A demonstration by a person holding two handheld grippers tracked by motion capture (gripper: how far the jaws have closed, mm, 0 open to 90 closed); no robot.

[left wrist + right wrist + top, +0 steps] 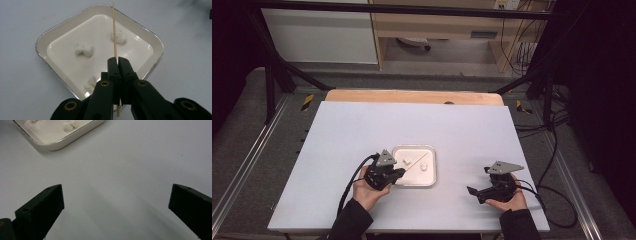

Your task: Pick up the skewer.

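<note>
A thin wooden skewer (114, 32) sticks out forward from my left gripper (117, 61), whose jaws are shut on it. The skewer reaches across a white square tray (45, 37) with a metal-coloured rim. Three small white lumps lie in the tray: one at the left (83, 49), one beside the skewer (119, 37), one close to the jaws (90, 81). In the high view the left gripper (401, 172) sits at the tray's (433, 165) left front corner. My right gripper (478, 181) hovers open over bare table, to the right of the tray (57, 145).
The pale table top (362, 130) has free room all round the tray. A wooden strip (412, 96) runs along its far edge. Black frame bars (277, 70) and cables (552, 150) stand off the table's sides.
</note>
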